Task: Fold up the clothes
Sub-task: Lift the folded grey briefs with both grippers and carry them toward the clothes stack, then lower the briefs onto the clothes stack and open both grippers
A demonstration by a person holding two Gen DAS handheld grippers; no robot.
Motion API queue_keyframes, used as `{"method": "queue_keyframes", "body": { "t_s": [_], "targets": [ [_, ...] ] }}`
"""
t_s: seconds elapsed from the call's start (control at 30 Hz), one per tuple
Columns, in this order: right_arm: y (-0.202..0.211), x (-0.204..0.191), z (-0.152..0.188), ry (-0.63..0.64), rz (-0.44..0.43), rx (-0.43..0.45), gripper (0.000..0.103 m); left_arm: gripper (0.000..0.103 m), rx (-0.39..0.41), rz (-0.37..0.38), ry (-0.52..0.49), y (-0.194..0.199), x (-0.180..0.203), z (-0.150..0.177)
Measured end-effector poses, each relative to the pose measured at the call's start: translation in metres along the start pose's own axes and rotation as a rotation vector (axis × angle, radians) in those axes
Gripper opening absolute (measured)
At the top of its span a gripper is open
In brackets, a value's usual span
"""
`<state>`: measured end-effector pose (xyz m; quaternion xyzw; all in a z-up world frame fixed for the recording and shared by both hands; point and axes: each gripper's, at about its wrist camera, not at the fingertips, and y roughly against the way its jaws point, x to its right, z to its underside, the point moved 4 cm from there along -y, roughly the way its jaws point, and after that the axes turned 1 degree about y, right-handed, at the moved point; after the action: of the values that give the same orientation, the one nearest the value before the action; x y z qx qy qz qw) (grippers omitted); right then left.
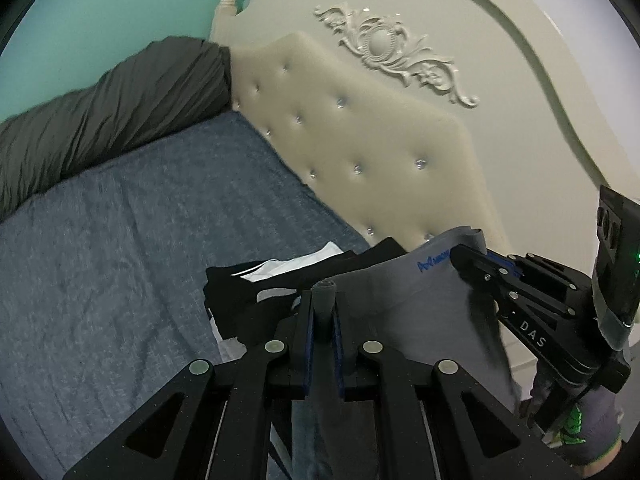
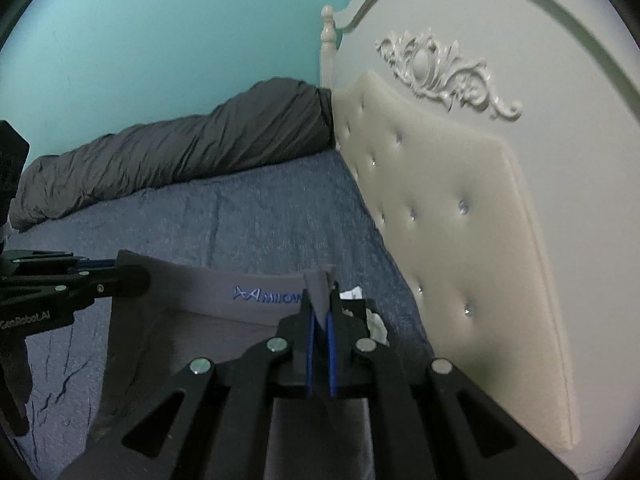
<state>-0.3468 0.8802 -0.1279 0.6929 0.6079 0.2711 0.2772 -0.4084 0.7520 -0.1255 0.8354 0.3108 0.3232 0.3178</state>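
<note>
A grey garment with a blue logo on its waistband hangs stretched between both grippers above the bed; it also shows in the right wrist view. My left gripper is shut on one corner of its waistband. My right gripper is shut on the other corner; it shows from the side in the left wrist view. The left gripper shows at the left edge of the right wrist view. A pile of black and white clothes lies on the bed just beyond the garment.
The bed has a blue cover. A rolled dark grey duvet lies along the teal wall. A cream tufted headboard rises on the right, close behind the garment. White cloth peeks out by the right gripper.
</note>
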Motion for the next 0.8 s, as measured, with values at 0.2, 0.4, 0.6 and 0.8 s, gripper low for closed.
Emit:
{"method": "queue_keyframes", "body": {
  "t_s": [0.2,0.4,0.6,0.8],
  "targets": [
    [-0.013,0.008,0.005,-0.052,0.049,0.001,0.017,0.025,-0.009,-0.023,0.02,-0.017,-0.012,0.009],
    [0.019,0.03,0.012,-0.127,0.043,0.109,0.036,0.04,0.067,-0.047,0.002,0.012,-0.023,0.014],
    [0.076,0.068,0.053,-0.327,-0.088,0.254,0.037,0.042,0.061,0.07,0.009,0.044,-0.018,0.049],
    [0.11,0.061,0.117,-0.309,-0.157,0.227,0.038,0.052,0.016,0.179,-0.086,0.073,0.02,0.114]
  ]
}}
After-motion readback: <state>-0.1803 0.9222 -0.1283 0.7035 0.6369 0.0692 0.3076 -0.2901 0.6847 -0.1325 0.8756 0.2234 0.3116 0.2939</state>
